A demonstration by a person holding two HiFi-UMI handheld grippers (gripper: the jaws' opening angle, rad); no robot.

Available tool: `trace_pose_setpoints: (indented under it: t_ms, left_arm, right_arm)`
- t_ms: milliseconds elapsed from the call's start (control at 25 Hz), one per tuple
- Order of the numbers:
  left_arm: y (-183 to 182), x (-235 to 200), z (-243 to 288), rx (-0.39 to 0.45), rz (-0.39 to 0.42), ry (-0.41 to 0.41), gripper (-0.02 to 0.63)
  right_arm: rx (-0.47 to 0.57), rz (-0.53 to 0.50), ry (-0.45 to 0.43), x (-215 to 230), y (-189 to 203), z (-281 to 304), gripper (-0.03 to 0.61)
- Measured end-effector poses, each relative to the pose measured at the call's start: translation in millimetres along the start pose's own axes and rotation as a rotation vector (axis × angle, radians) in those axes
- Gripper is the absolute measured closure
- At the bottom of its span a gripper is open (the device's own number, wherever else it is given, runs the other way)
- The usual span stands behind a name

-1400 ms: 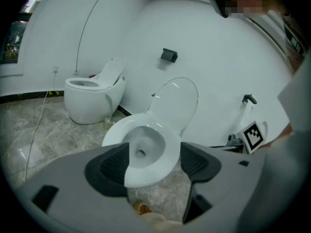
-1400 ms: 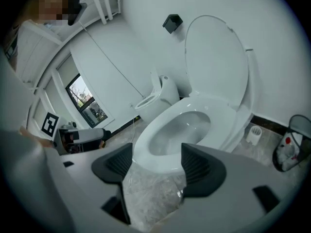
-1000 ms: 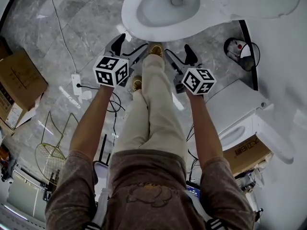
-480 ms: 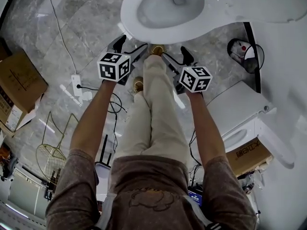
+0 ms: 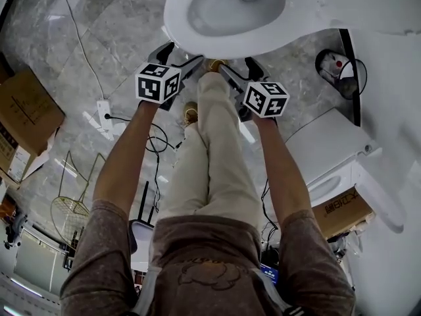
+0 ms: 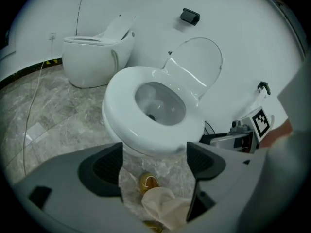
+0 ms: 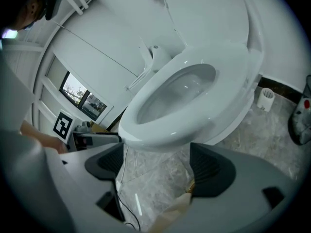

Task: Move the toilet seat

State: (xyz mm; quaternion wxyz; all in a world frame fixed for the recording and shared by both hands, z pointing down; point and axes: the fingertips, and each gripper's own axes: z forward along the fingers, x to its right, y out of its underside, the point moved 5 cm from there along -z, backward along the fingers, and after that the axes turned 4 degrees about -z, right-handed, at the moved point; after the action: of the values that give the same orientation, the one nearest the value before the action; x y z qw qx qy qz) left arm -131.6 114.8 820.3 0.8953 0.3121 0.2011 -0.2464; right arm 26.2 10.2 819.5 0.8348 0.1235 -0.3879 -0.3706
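Observation:
The white toilet seat (image 5: 176,15) lies down on the bowl, at the top of the head view. Its lid (image 6: 199,62) stands raised against the wall. My left gripper (image 5: 179,56) is open just short of the seat's front rim (image 6: 116,101), nothing between its pads (image 6: 104,166). My right gripper (image 5: 238,68) is open too, a little below and in front of the rim (image 7: 160,125), and it is empty. The person's legs and shoes stand between the two grippers. Neither gripper touches the seat.
A second white toilet (image 6: 97,52) stands back left. A cardboard box (image 5: 26,110), a power strip (image 5: 105,114) with cables and a wire basket (image 5: 66,212) lie on the marble floor at left. A black holder (image 5: 339,68) and another white fixture (image 5: 329,150) are at right.
Both grippers have moved forward and closer together, up to the front rim of the toilet. Both stay open and empty.

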Motion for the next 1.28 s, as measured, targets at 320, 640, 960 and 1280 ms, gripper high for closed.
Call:
trace_pose_setpoints:
  t_ms: [320, 640, 960, 1280]
  left_arm:
    - [-2.3, -1.7, -0.8, 0.008, 0.015, 0.011, 0.213]
    - [-8.8, 4.4, -6.3, 0.041, -0.016, 0.018, 0.213]
    - [-22.3, 15.5, -28.8, 0.058, -0.013, 0.055, 0.239]
    - [-37.6, 33.2, -50.0, 0.042, -0.002, 0.067, 0.244]
  right_arm:
    - [0.004, 0.013, 0.004, 0.1, -0.8, 6.5, 0.155]
    - [0.022, 0.052, 0.018, -4.9, -6.1, 2.6, 0.164]
    - [0.021, 0.029, 0.019, -15.1, -13.8, -9.2, 0.169]
    - [0.020, 0.066, 0.014, -23.8, -25.7, -24.2, 0.179]
